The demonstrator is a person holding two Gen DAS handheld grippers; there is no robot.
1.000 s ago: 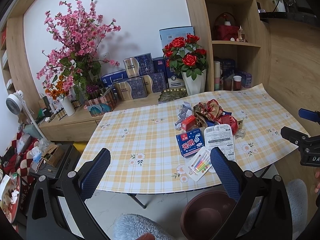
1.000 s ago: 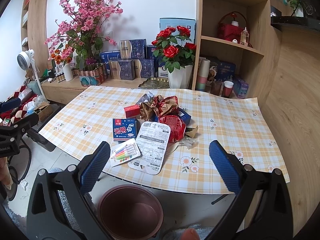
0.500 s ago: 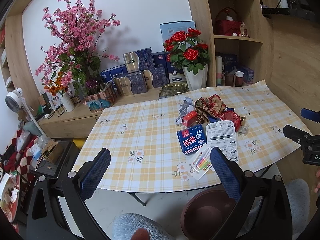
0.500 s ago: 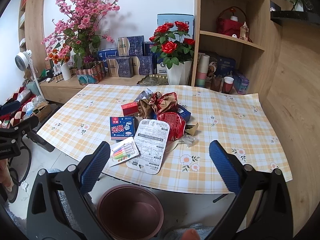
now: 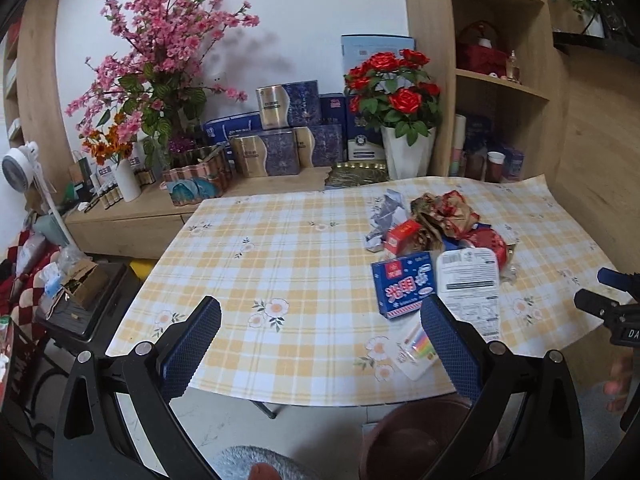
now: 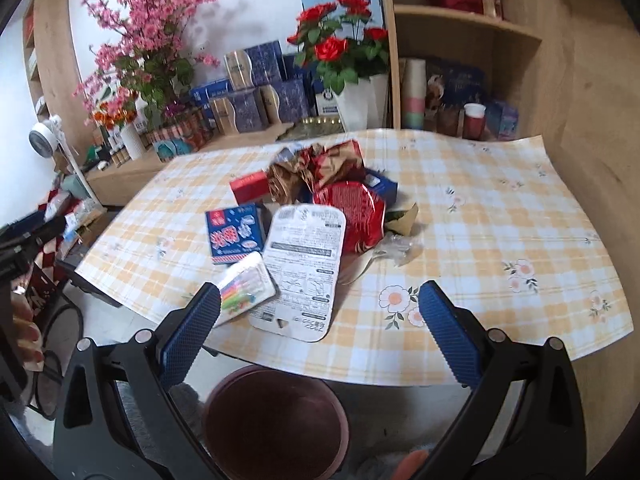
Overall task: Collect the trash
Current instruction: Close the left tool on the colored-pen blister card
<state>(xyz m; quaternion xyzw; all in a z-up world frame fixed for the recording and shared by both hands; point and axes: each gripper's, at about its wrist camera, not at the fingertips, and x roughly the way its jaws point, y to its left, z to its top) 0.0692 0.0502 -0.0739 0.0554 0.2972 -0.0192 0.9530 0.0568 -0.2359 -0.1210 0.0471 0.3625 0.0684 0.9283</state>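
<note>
A heap of trash lies on the checked tablecloth (image 6: pixel 500 216): a blue carton (image 6: pixel 234 234), a white printed card (image 6: pixel 304 264), a small pack of coloured pens (image 6: pixel 244 292), a red foil bag (image 6: pixel 352 216), a red box (image 6: pixel 250 188) and crumpled brown-red wrappers (image 6: pixel 320 168). A dark red bin (image 6: pixel 276 420) stands on the floor under the table's near edge. My right gripper (image 6: pixel 320 332) is open and empty, over the table edge just short of the white card. My left gripper (image 5: pixel 320 344) is open and empty too, left of the blue carton (image 5: pixel 404 284) and above the near edge.
A low wooden sideboard (image 5: pixel 160 208) behind the table carries pink blossoms (image 5: pixel 160 40), boxes and a white vase of red roses (image 5: pixel 400 92). Wooden shelves (image 5: pixel 500 80) rise at the right. A fan (image 5: pixel 20 160) and floor clutter stand at the left.
Both grippers have moved forward toward the table, the right one most; the trash heap now looks larger and closer in its view. Nothing has been grasped.
</note>
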